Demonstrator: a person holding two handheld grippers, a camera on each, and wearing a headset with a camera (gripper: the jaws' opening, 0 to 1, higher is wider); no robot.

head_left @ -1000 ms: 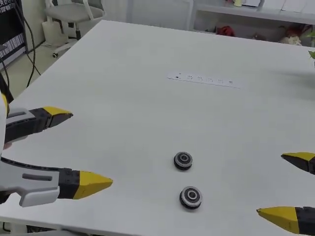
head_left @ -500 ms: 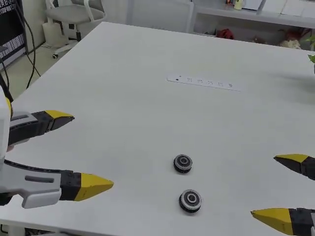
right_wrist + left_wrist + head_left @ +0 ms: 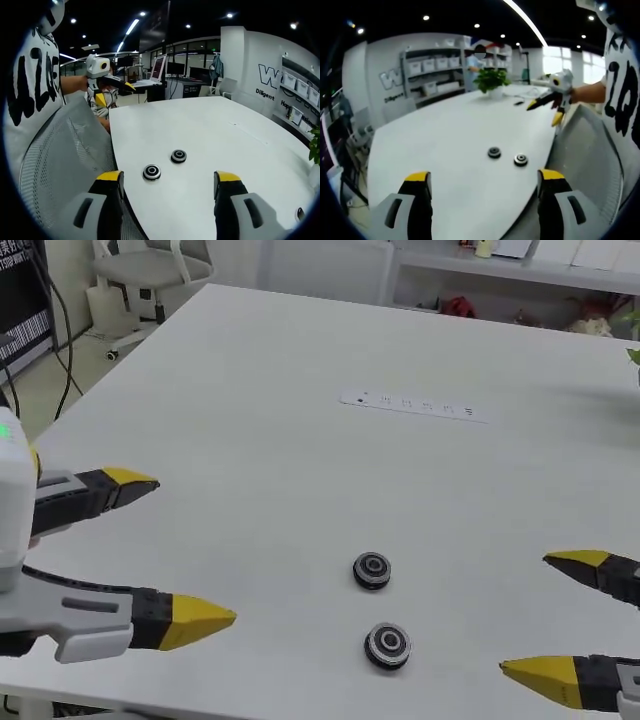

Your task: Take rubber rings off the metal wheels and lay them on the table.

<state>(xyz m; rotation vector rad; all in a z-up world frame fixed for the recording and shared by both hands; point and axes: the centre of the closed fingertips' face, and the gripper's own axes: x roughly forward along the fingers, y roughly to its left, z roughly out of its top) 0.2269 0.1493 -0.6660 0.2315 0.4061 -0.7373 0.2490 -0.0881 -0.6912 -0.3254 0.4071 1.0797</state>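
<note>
Left gripper (image 3: pixel 195 550): jaws spread wide, empty, at the near edge of the table (image 3: pixel 300 440). Right gripper (image 3: pixel 523 614): likewise wide apart, empty. Between them I see two metal wheels lying flat on the tabletop, close together but not touching: far wheel (image 3: pixel 372 570) and near wheel (image 3: pixel 387 646). Dark rubber rings (image 3: pixel 370 644) sit around silvery hubs. Farther out, a white power strip (image 3: pixel 415 406) lies flat. An office chair (image 3: pixel 150 265) stands beyond the far left corner.

Two metal wheels (image 3: pixel 372 570) (image 3: pixel 387 646), two grippers — left gripper (image 3: pixel 193 550), right gripper (image 3: pixel 527 614) — one power strip (image 3: pixel 413 405), one table (image 3: pixel 250 390)
</note>
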